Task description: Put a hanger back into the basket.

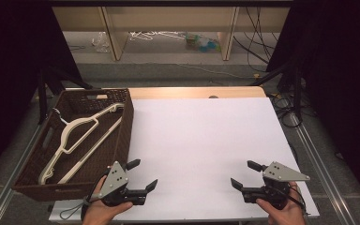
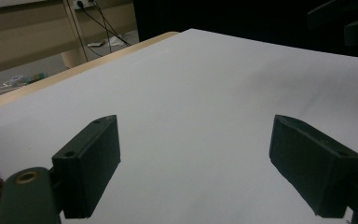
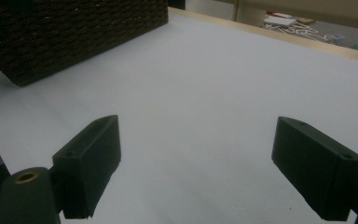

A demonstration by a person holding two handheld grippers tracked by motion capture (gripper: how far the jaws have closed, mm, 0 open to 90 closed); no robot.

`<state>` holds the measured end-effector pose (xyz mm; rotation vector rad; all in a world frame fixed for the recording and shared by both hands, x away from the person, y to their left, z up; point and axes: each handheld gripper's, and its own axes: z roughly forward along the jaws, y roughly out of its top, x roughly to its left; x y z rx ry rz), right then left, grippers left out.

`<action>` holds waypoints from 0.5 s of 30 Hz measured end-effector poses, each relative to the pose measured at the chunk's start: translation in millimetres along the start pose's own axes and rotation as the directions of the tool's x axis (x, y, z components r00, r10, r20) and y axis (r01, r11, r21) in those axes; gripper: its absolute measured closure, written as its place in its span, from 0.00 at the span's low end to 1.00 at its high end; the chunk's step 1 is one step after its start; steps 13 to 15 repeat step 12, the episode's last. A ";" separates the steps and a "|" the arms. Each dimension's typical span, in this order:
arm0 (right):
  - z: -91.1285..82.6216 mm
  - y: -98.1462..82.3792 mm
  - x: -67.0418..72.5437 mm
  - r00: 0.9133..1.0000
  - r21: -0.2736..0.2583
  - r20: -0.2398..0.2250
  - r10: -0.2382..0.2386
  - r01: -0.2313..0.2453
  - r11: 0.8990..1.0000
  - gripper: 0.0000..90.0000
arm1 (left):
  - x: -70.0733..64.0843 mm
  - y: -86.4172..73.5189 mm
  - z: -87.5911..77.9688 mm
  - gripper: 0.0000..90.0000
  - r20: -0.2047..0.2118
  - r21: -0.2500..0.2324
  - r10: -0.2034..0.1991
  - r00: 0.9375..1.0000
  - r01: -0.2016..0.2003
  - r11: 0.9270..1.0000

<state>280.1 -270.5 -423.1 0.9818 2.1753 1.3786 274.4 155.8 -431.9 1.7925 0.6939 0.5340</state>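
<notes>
A dark brown wicker basket (image 1: 123, 125) stands at the table's left side with cream plastic hangers (image 1: 77, 136) lying in it. My left gripper (image 1: 142, 174) rests low at the front left, just right of the basket's near corner, jaws wide open and nothing between them. At the front right my right gripper (image 1: 246, 174) is held the same way, open and empty, jaws pointing left. In the left gripper view the left gripper (image 2: 196, 168) faces bare white tabletop. In the right gripper view the right gripper (image 3: 196, 170) looks toward the basket (image 3: 74, 32).
The white table top (image 1: 201, 136) has a wooden strip (image 1: 197, 92) along its far edge. Beyond it the floor holds wooden furniture legs, cables, loose hangers (image 1: 152, 35) and clutter. Black curtains stand on both sides.
</notes>
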 end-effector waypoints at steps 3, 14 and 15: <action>0.6 -0.5 0.5 1.000 -0.002 -0.005 -0.004 0.004 1.000 0.18 | 2.5 0.9 -2.5 0.18 -0.010 -0.008 -0.002 1.000 0.002 1.000; 1.3 -0.8 0.9 1.000 -0.017 0.010 -0.019 0.019 1.000 0.18 | 4.1 0.5 -2.1 0.18 -0.011 -0.017 -0.010 1.000 0.009 1.000; 1.3 -0.8 0.9 1.000 -0.017 0.010 -0.019 0.019 1.000 0.18 | 4.1 0.5 -2.1 0.18 -0.011 -0.017 -0.010 1.000 0.009 1.000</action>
